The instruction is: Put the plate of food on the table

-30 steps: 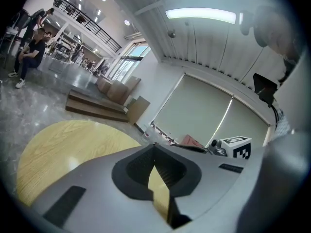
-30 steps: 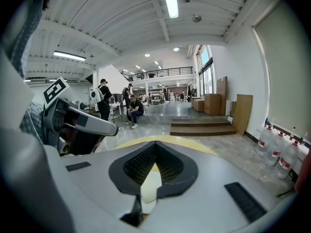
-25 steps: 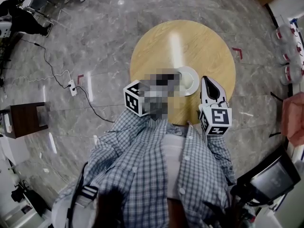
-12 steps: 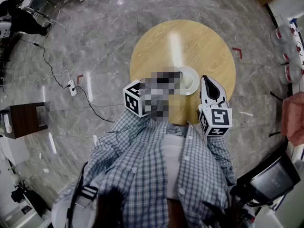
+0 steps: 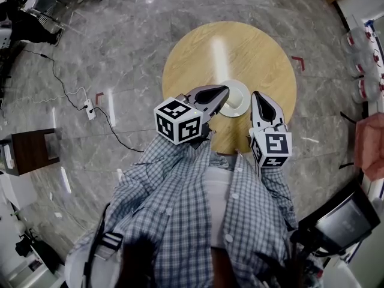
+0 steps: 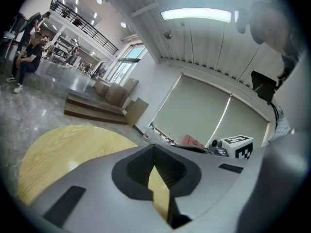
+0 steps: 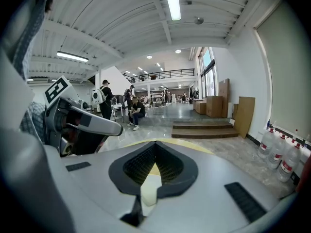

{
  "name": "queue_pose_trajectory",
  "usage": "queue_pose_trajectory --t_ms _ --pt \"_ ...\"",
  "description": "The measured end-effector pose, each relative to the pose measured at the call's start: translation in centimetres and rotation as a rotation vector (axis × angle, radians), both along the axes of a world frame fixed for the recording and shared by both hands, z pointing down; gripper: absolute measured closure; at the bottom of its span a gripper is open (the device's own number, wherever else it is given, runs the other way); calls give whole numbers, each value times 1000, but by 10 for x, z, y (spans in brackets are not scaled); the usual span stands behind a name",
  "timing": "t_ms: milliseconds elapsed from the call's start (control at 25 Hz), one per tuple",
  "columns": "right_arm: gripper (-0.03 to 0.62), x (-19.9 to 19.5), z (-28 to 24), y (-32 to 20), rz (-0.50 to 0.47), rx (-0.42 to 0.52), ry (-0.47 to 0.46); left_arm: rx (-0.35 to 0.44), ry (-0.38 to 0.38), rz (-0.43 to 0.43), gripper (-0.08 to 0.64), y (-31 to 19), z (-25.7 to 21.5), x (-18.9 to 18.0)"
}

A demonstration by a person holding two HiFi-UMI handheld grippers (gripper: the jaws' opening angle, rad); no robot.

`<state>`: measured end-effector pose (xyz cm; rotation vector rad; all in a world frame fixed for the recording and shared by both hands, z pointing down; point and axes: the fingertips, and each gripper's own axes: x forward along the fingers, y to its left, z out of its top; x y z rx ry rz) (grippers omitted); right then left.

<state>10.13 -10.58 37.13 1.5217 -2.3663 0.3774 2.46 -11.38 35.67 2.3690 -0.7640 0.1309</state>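
a: state of the left tongs (image 5: 223, 92)?
b: closed, tips together, nothing gripped. in the left gripper view, only the wood of the round bench (image 5: 198, 53) shows through the slot behind the tips. in the head view, the tips lie over the left rim of the plate (image 5: 237, 102); contact cannot be confirmed.
a: right tongs (image 5: 257, 96)?
b: also closed, tips together, holding nothing. tips just beside the plate's right rim.
a: plate location and contents?
b: the white plate rests on the bench, toward its near edge, between the two tongs. its contents cannot be made out.
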Motion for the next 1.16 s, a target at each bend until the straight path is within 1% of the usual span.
queue_pose_trajectory --t_ms 240,800,960,1160 --pt "586 -1 1 0 -8 2 19 -2 5 2 552 0 0 1" --pt "586 -5 6 -1 -23 -13 27 -24 11 13 552 1 4 3" --pt "586 -5 7 -1 -22 -18 41 -43 23 17 552 1 8 4" --pt "586 -5 9 -1 -44 -13 37 -42 15 -2 552 2 9 4"
